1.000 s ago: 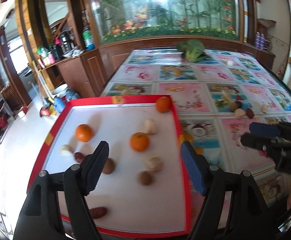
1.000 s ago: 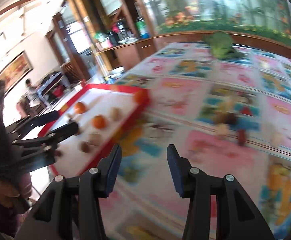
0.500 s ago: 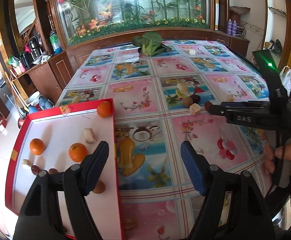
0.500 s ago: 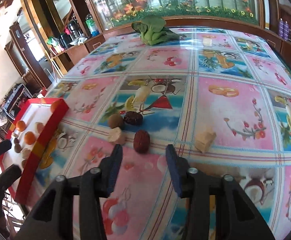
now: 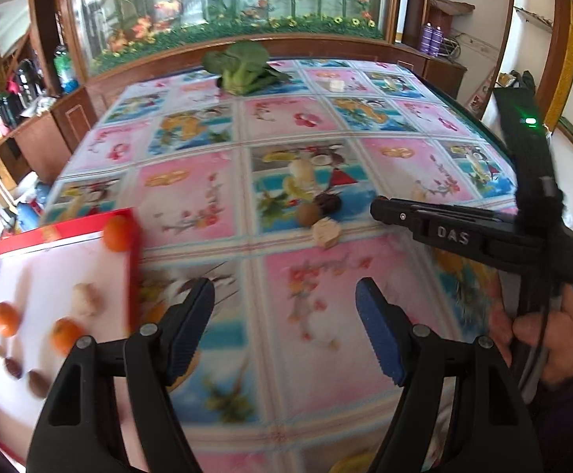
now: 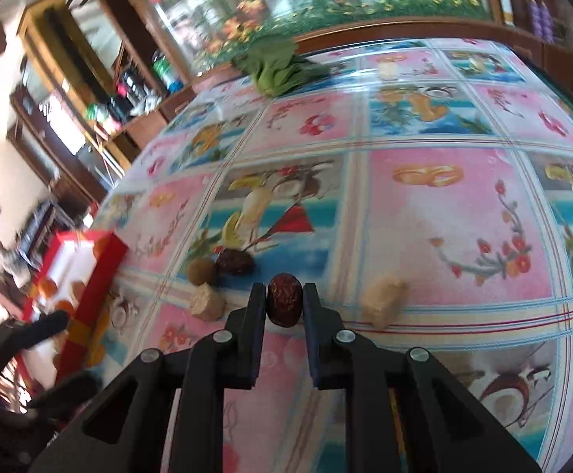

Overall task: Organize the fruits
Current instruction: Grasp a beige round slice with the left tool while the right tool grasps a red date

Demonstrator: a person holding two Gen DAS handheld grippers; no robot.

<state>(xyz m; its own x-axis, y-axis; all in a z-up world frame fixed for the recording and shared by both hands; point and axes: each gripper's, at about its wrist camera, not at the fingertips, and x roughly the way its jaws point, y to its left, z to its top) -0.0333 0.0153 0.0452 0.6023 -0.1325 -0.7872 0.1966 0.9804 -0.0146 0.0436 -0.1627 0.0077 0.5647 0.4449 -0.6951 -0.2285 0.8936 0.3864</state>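
My right gripper (image 6: 284, 301) is shut on a dark red date (image 6: 284, 299) low over the table. To its left lie a tan chunk (image 6: 207, 302), a round brown fruit (image 6: 201, 272) and a darker date (image 6: 234, 262); a second tan chunk (image 6: 383, 299) lies to its right. My left gripper (image 5: 284, 327) is open and empty above the table. The red tray (image 5: 131, 260) with a white floor holds oranges (image 5: 119, 233) and small brown fruits at the left. The right gripper (image 5: 381, 209) shows in the left wrist view beside the tan chunk (image 5: 326, 233).
A green leafy vegetable (image 5: 243, 67) lies at the table's far edge, with a small pale block (image 5: 335, 85) near it. The table has a pictured floral cloth (image 5: 404, 118). Wooden cabinets (image 5: 30, 138) stand to the left, beyond the table.
My right gripper has moved forward and closed on the dark red date. My left gripper has swung further right, away from the tray.
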